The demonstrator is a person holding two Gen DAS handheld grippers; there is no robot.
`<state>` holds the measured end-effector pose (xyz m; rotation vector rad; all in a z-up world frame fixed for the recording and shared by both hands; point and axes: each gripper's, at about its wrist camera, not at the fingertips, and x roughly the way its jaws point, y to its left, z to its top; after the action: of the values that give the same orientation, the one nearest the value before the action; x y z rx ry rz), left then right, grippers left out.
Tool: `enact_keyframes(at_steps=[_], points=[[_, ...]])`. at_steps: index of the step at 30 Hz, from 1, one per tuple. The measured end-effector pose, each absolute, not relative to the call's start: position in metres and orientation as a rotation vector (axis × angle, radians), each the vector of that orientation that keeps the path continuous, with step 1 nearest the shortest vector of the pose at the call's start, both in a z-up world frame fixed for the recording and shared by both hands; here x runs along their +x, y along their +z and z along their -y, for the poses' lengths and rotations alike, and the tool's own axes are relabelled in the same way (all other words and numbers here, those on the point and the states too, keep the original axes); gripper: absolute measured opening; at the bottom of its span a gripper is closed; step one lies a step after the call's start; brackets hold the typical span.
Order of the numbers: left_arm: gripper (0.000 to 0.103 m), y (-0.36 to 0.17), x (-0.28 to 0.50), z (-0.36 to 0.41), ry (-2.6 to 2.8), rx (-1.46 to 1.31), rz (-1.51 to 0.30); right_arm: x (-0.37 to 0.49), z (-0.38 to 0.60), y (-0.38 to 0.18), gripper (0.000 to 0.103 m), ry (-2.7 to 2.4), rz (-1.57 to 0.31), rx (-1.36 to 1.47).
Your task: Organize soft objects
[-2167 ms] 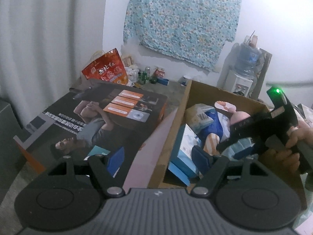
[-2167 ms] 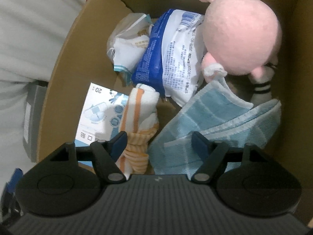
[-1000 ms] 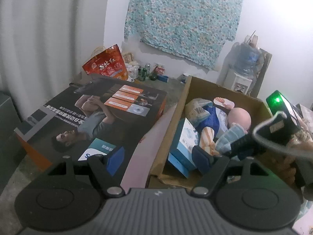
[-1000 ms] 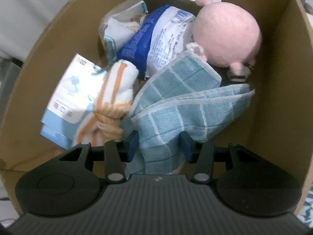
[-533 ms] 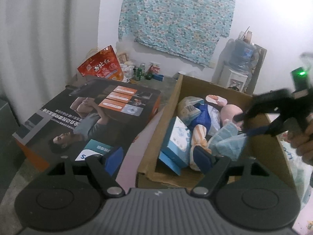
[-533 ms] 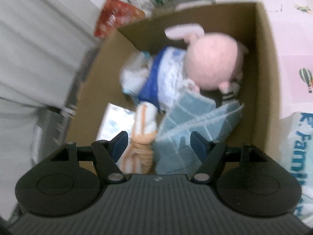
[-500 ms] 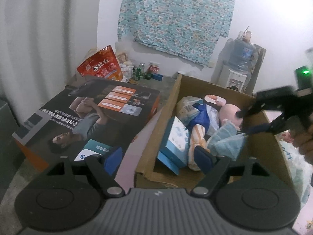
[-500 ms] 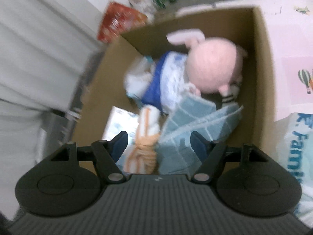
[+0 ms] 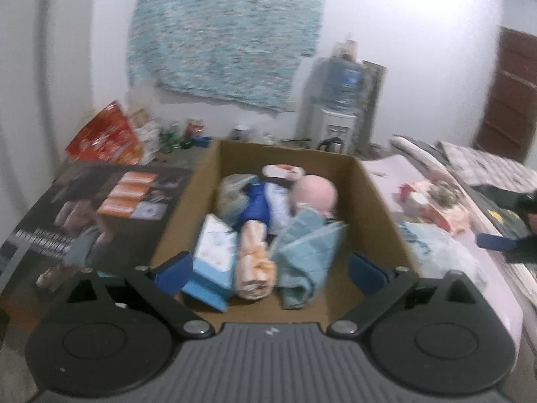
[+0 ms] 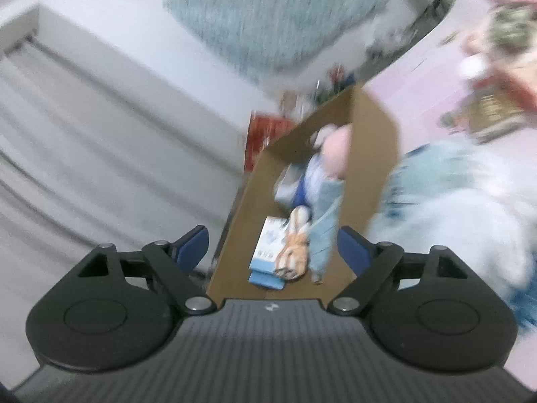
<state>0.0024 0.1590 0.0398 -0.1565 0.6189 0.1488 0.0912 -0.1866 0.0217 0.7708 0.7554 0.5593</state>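
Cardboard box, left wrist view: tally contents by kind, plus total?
Inside the cardboard box, as far as the blurred frame shows:
Rolled or folded cloths: 2 (orange-striped towel, blue checked cloth)
Plush toys: 1 (pink plush)
Soft packs: 3 (tissue pack, blue-and-white pack, clear bag)
Total: 6

We count one cardboard box (image 9: 376, 198) holding one pink plush doll (image 9: 317, 193), one blue checked towel (image 9: 307, 245), one orange striped cloth (image 9: 255, 262) and one tissue pack (image 9: 214, 252) at nine o'clock; two grippers.
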Motion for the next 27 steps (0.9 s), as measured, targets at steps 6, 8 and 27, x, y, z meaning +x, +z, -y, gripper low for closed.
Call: enact_keyframes(at_steps=[6,8,27], points=[[0.101,0.040,0.022,-0.124,0.067,-0.082,-0.659,0.027,0.256,-0.013,0.087,0.339,-0.671,0.874],[0.101,0.042,0.028,-0.115,0.031,-0.089,-0.665,0.017,0.273,-0.025,0.087,0.289,-0.670,0.907],[0.101,0.080,0.166,-0.010,-0.173,-0.004,-0.757,0.079,0.324,0.002,0.087,0.205,-0.576,0.688]])
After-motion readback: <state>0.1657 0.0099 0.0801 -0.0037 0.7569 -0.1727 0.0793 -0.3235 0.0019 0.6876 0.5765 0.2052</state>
